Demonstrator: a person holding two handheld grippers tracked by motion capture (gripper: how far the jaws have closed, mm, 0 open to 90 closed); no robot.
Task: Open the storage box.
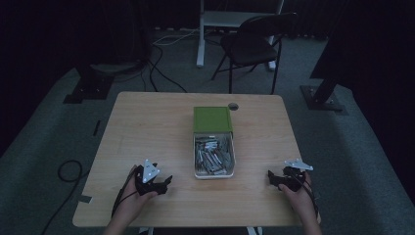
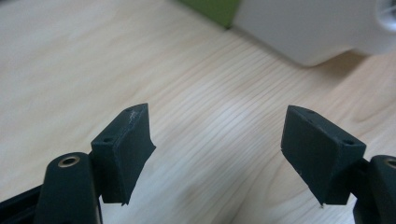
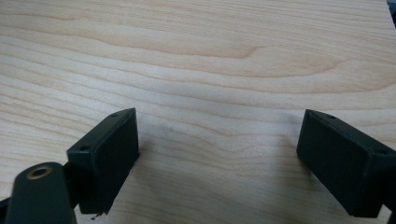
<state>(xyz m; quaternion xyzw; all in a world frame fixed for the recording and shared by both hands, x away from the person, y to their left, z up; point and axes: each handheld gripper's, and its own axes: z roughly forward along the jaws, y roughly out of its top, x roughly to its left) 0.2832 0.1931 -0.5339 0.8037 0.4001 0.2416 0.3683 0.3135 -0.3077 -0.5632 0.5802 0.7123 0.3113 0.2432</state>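
So there's a light wooden table [image 1: 147,127] sitting on grey carpet in a pretty dim room. Behind it there's a black folding chair [image 1: 252,44], and next to that the white leg of another desk [image 1: 200,34], plus some cables running over the floor. There's a small round hole [image 1: 233,105] in the tabletop near the far edge.

Roughly in the middle of the table is a white open box [image 1: 214,156] full of small grey metal-looking pieces, can't really tell what they are at this size. Its green lid [image 1: 212,119] lies flat right behind it, touching the far end of the box.

Down at the near edge the person's got both hands resting on the table, one on each side of the box and well apart from it. The left gripper [image 1: 165,182] sits near the box's near-left corner, pointing right toward it. In the left gripper view [image 2: 217,140] its jaws are spread wide with nothing but bare wood between them, and the rounded white corner of the box plus a bit of green lid show up top.

The right gripper [image 1: 272,177] is further out near the right edge, pointing left. The right gripper view [image 3: 217,149] shows the jaws gaping wide too, holding nothing, low over plain wood grain.
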